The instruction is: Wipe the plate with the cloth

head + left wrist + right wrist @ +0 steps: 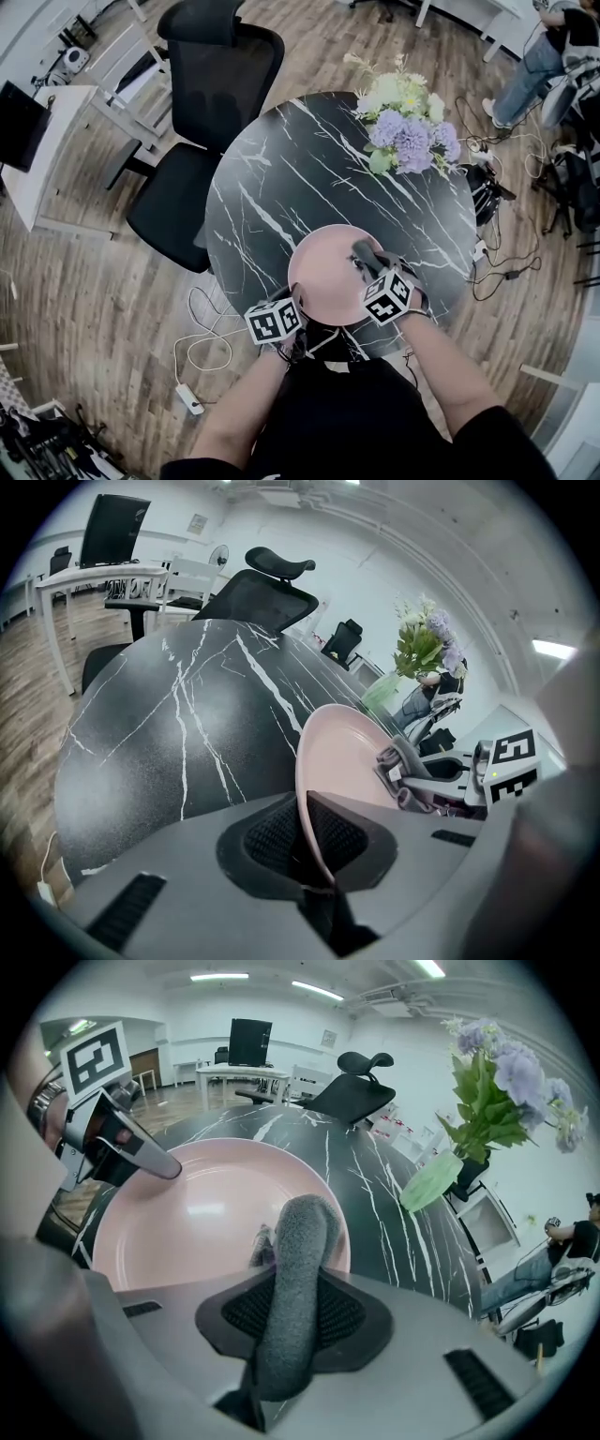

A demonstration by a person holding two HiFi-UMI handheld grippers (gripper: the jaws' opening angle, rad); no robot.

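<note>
1. Only the head view shows the whole round black marble table (281,187), with a black mesh office chair (211,103) at its far left side and a bunch of purple and white flowers (408,127) at its far right side.
2. Only the left gripper view shows the left gripper (314,841) pinching the near rim of the round pink plate (342,761) between its pads.
3. Only the right gripper view shows the right gripper (292,1312) squeezing a rolled grey cloth (298,1232). The free end of the cloth reaches over the inner face of the plate, near its right rim.
4. The plate is at the near edge of the table, between both grippers.
</note>
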